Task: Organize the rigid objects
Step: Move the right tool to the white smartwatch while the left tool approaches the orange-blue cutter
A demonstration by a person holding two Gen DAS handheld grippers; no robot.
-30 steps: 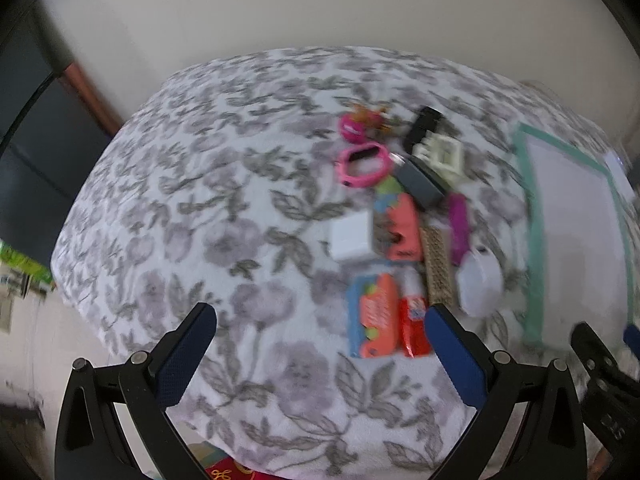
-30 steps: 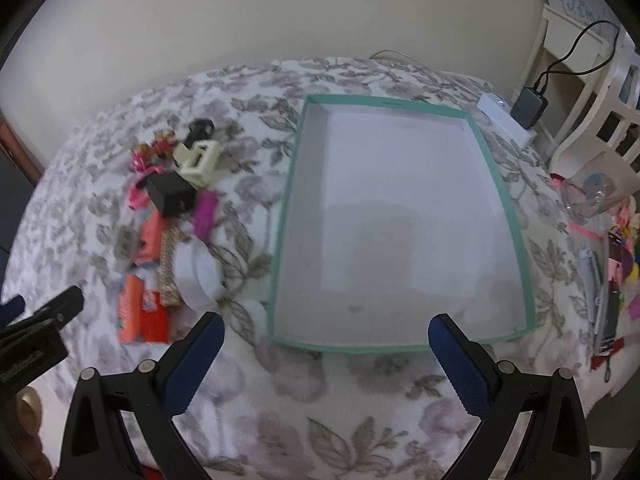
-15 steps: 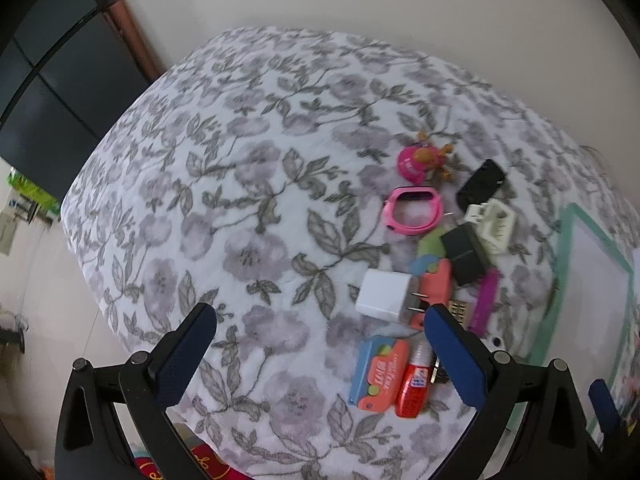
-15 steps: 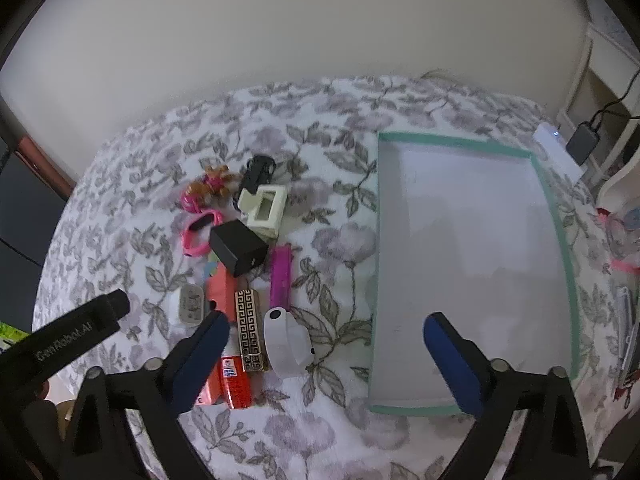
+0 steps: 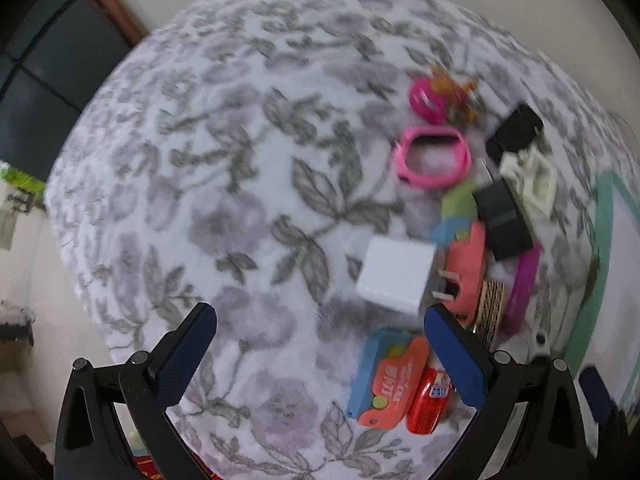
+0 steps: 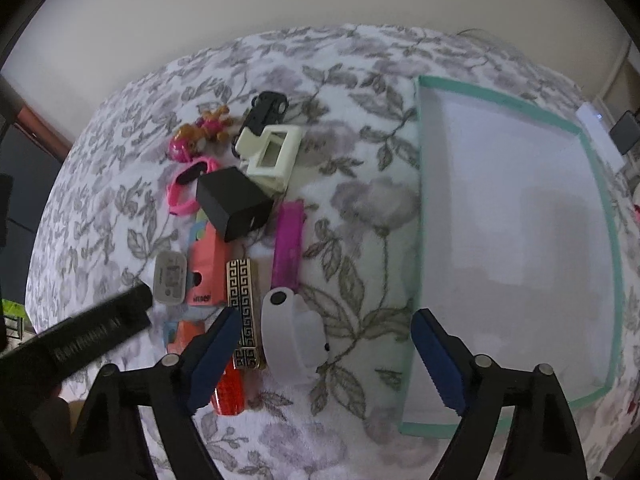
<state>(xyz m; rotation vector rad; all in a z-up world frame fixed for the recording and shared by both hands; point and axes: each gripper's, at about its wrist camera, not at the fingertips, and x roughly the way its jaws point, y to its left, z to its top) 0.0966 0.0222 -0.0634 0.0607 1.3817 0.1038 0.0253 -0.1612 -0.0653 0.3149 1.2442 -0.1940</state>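
- Left gripper (image 5: 320, 330) dropped closer to the clutter over the last second, fingers apart and empty, right fingertip just beside the white charger (image 5: 394, 276).
- Right gripper (image 6: 322, 340) swung from the green-rimmed tray (image 6: 600, 216) toward the pile, fingers apart, white wristband (image 6: 294, 338) between them.
- Nothing lifted yet; tray bare, every piece on the floral cloth (image 5: 224, 184).
- Probably first picks lining up.

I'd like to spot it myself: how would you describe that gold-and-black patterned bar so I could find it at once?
Start at the green-rimmed tray on the floral cloth and look left to the cluster of small items. At its near end the patterned bar lies lengthwise between a white band and an orange case. It alone carries a gold maze pattern on black.
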